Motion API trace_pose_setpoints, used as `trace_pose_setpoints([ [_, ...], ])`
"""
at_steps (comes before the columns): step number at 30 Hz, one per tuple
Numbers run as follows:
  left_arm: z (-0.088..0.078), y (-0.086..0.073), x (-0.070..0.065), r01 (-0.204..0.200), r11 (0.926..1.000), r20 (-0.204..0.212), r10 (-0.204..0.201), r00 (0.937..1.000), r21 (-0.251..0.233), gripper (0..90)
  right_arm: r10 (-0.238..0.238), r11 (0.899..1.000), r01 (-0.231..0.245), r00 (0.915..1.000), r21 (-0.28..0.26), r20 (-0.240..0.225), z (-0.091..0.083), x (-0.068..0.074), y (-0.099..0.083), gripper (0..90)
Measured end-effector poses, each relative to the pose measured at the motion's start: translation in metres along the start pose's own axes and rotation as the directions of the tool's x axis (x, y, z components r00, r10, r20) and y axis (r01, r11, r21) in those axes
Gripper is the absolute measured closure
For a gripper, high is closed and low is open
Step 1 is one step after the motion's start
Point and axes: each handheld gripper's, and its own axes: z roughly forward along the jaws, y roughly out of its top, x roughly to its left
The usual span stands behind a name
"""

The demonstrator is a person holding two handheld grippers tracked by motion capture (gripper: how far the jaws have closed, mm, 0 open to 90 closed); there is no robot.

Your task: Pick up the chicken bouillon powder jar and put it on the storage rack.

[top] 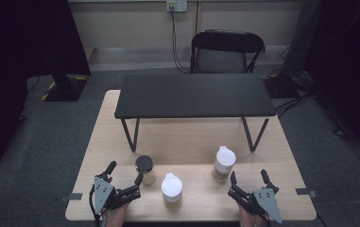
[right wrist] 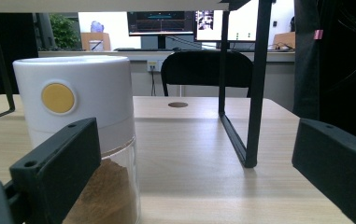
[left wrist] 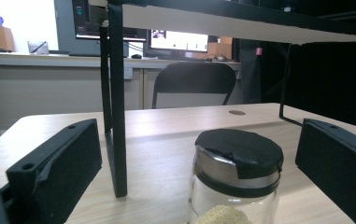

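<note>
Left gripper (top: 124,173) near the worktop's (top: 192,142) front left corner, jaws released, black-lidded jar (top: 145,169) just beside its right jaw, right gripper (top: 248,178) near the front right corner, jaws released, white-lidded jar (top: 224,163) just beyond its left jaw, second white-lidded jar (top: 172,190) at the front edge between them.
</note>
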Motion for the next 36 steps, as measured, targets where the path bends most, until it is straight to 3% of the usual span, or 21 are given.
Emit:
trace_pose_setpoints([
  [9, 0.004, 0.004, -0.002, -0.009, 0.9999, 0.014, 0.009, 0.9999, 0.005, 0.0, 0.001, 1.000, -0.001, 1.0000, -0.001, -0.001, 0.000, 0.000, 0.000, 0.0],
  [14, 0.008, 0.007, -0.002, -0.012, 0.9999, -0.007, 0.012, 0.9999, 0.005, 0.1, 0.001, 1.000, -0.001, 1.0000, 0.000, -0.003, 0.000, 0.000, 0.000, 0.0],
  [29, 0.027, 0.009, -0.011, 0.004, 0.9993, 0.059, -0.006, 0.9982, 0.036, 7.1, 0.000, 1.000, 0.000, 1.0000, 0.003, 0.001, 0.000, 0.000, 0.000, 0.0],
  [36, 0.035, 0.002, -0.013, -0.002, 0.9958, 0.089, -0.006, 0.9960, 0.091, 14.1, 0.001, 1.000, -0.001, 1.0000, 0.002, 0.004, 0.000, 0.000, 0.000, 0.0],
])
